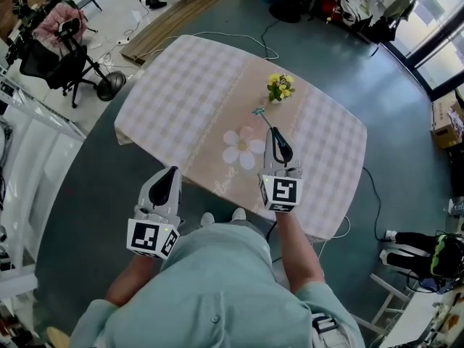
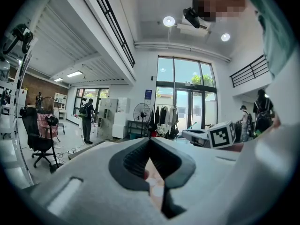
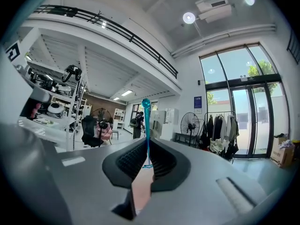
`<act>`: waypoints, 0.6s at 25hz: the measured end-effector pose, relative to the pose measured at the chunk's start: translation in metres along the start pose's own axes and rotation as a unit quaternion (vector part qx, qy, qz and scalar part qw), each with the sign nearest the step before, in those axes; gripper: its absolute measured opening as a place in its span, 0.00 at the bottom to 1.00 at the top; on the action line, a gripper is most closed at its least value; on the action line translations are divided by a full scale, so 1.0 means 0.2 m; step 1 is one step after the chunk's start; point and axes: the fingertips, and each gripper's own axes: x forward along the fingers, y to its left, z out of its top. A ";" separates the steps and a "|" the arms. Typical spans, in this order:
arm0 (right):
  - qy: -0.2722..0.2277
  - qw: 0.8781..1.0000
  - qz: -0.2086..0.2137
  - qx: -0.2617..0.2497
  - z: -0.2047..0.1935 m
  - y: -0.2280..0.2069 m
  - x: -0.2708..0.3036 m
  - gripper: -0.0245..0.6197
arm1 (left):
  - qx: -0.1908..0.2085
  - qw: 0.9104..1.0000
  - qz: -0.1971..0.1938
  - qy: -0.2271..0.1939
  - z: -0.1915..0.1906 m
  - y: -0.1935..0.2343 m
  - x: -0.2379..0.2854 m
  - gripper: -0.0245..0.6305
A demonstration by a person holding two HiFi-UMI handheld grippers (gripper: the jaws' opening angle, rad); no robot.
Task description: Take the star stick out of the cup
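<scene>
Right tool (image 1: 275,133): jaws closed on the lower end of the teal star stick (image 1: 262,114). In the right gripper view the stick rises from between the pads.

Star stick: clear of the cup (image 1: 280,90), with its star end just on the person's side of the cup, not touching it.

Cup: holds yellow flowers and stands on the worktop (image 1: 181,85), which has a checked cloth.

Left tool (image 1: 172,172): jaws together, nothing held. It is well apart from the cup, by the worktop's near edge.

Writing: script below the daisy print (image 1: 243,147), nearer the person than the cup, too small to read.
</scene>
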 end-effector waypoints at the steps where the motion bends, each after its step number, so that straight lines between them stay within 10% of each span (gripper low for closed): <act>1: -0.004 1.000 0.000 0.000 0.02 0.00 -0.01 0.05 | 0.000 1.000 -0.001 0.000 0.00 0.00 0.00 0.04; 15: -0.052 0.999 -0.008 0.005 0.30 -0.04 -0.15 0.05 | 0.000 1.000 -0.008 0.000 0.00 -0.03 0.00 0.04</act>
